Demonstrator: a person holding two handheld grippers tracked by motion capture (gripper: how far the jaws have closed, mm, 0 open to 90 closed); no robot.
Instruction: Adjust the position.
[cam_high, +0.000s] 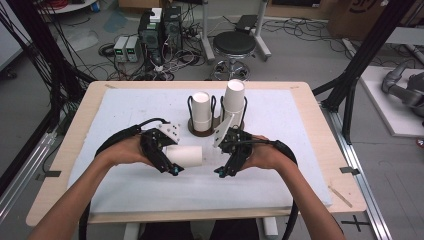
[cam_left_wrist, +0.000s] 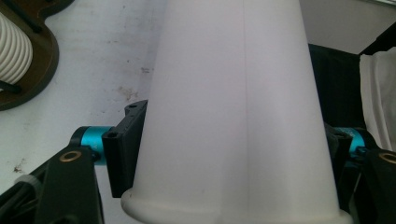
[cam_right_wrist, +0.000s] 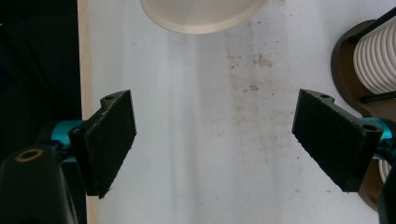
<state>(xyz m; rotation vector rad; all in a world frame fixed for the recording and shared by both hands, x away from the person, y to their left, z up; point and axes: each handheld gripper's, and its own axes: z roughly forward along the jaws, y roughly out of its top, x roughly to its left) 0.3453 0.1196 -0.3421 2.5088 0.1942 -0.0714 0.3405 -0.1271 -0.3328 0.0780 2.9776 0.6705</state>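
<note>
Crushing is the risk: the left gripper (cam_high: 172, 167) clamps its jaws on a thin paper cup (cam_high: 186, 156), held sideways. The right gripper (cam_high: 223, 170) stands beside it with jaws spread wide and empty; a clumsy approach could knock the cup loose.

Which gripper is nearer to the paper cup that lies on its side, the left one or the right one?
Left. The left gripper grips the cup between its jaws. The right gripper is apart from it, jaws open.
</note>
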